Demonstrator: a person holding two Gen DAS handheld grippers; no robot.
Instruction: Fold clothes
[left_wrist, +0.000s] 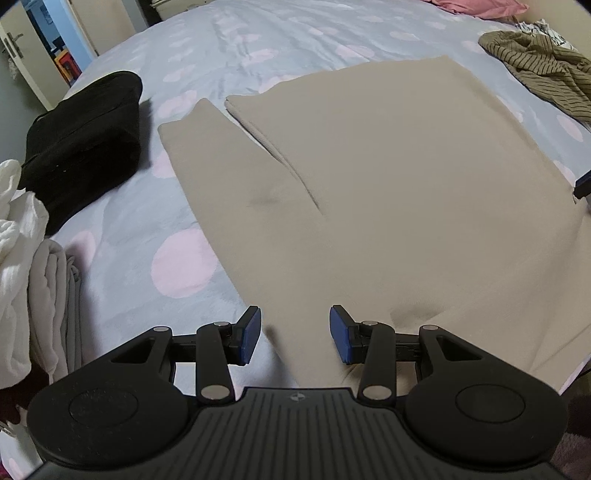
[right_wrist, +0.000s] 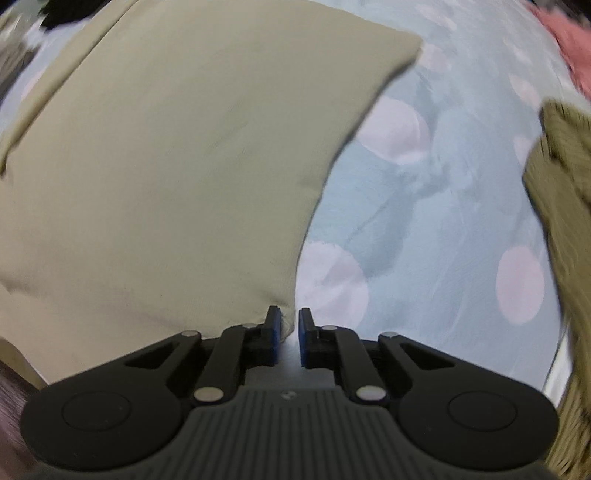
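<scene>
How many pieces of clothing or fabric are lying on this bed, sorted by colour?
Beige garment, spread flat: 1
Olive striped garment, crumpled: 1
Black bundle: 1
White heap: 1 heap; cannot tell how many pieces
Pink item at the far edge: 1
Total: 5

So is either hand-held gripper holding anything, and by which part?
The right hand-held gripper pinches the beige garment by its near corner; the left hand-held gripper holds nothing.
</scene>
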